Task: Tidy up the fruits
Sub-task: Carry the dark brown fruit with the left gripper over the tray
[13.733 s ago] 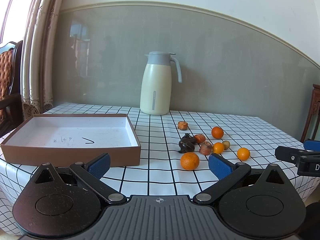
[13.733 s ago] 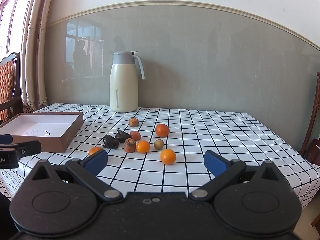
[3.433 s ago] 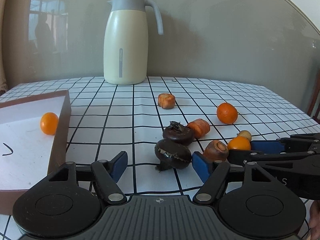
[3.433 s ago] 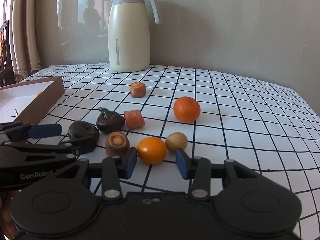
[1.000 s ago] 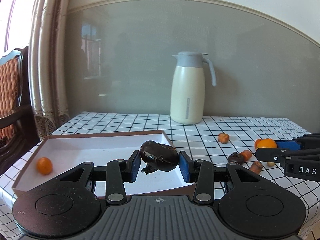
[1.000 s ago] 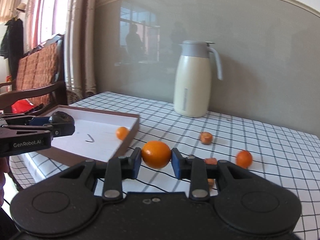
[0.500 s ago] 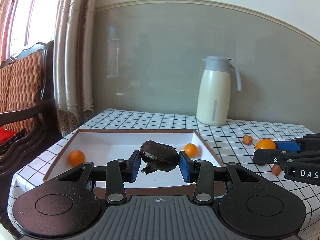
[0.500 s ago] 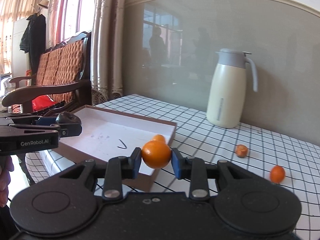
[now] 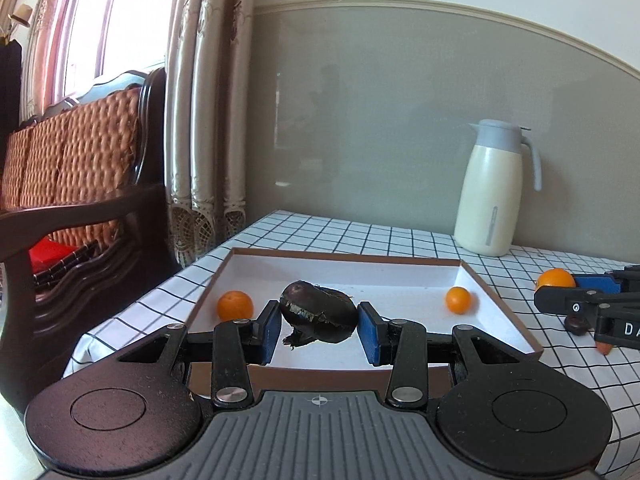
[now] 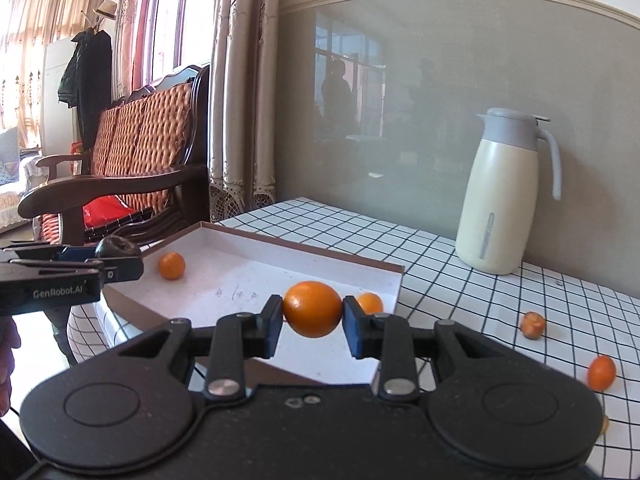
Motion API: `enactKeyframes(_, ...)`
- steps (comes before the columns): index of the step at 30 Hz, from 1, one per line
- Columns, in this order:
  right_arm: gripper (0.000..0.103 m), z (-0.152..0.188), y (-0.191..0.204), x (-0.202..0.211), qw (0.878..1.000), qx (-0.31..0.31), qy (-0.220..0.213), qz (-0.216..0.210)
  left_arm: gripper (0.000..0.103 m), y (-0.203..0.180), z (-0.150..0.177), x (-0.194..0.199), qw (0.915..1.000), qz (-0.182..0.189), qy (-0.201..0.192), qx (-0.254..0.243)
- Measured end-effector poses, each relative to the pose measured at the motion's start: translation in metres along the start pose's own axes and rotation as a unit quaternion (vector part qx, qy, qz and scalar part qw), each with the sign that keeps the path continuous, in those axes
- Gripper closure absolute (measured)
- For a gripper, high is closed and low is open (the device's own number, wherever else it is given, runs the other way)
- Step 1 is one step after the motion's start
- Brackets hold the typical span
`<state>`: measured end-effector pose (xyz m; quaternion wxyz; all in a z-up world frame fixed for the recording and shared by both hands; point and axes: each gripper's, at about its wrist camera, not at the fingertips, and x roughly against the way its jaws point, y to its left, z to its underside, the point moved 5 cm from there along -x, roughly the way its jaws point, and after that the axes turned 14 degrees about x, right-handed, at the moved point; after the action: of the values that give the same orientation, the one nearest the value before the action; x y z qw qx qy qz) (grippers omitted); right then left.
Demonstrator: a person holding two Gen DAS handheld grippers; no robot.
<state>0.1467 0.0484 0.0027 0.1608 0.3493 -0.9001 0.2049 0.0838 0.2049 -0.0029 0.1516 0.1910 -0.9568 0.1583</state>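
Vs half a second ago: both grippers sit further left, box (image 9: 496, 312) more centred under them. Left gripper (image 9: 319, 328) pinches the dark fruit (image 9: 319, 315) over the box's near edge. Right gripper (image 10: 313, 323) pinches an orange (image 10: 313, 309) above the box's near right corner.

Counts: two small oranges in the box (image 9: 235, 305) (image 9: 458, 300). On the checked cloth (image 10: 460, 280) in the right view: one orange (image 10: 601, 372), one carrot-like stub (image 10: 533, 325) (others hidden). One thermos jug (image 10: 505, 192).
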Motion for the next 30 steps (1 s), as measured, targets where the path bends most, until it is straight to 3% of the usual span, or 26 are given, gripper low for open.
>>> enactKeyframes(19, 0.079, -0.017, -0.002, -0.049, 1.0, 0.008, 0.011, 0.011, 0.061, 0.024, -0.026, -0.043, 0.9993, -0.032, -0.016, 0.012)
enactKeyframes(30, 0.079, -0.022, -0.021, -0.078, 1.0, 0.001, 0.019, 0.021, 0.061, 0.035, -0.035, -0.076, 0.999, -0.039, -0.005, 0.023)
